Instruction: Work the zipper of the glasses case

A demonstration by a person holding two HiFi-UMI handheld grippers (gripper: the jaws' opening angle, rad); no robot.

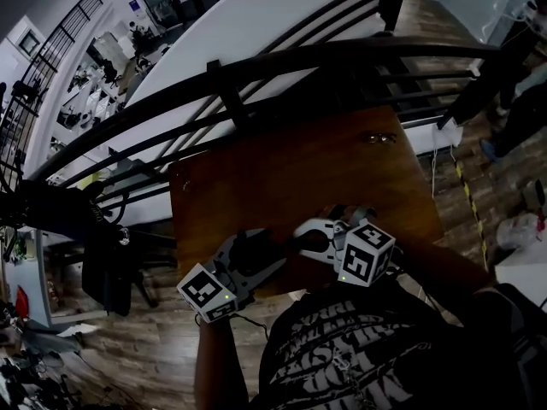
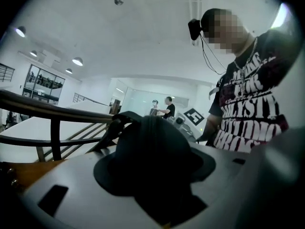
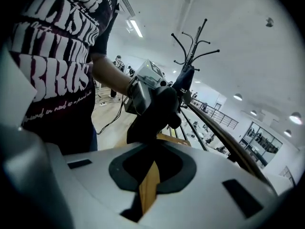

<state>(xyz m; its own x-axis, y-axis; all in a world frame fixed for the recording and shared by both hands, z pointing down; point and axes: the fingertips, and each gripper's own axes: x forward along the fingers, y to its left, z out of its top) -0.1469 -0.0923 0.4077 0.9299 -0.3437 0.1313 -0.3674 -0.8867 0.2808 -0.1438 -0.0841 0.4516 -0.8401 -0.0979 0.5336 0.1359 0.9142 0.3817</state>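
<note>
The black glasses case is held above the near edge of the wooden table, and my left gripper is shut on it. In the left gripper view the case fills the space between the wide-set jaws. My right gripper meets the case's right end from the right, jaws shut. In the right gripper view the case hangs just past the closed tips of my right gripper. I cannot make out a zipper pull between them.
A dark metal railing curves behind the table. A small metal object lies near the table's far right corner. A coat rack stands beyond the case. People stand in the background.
</note>
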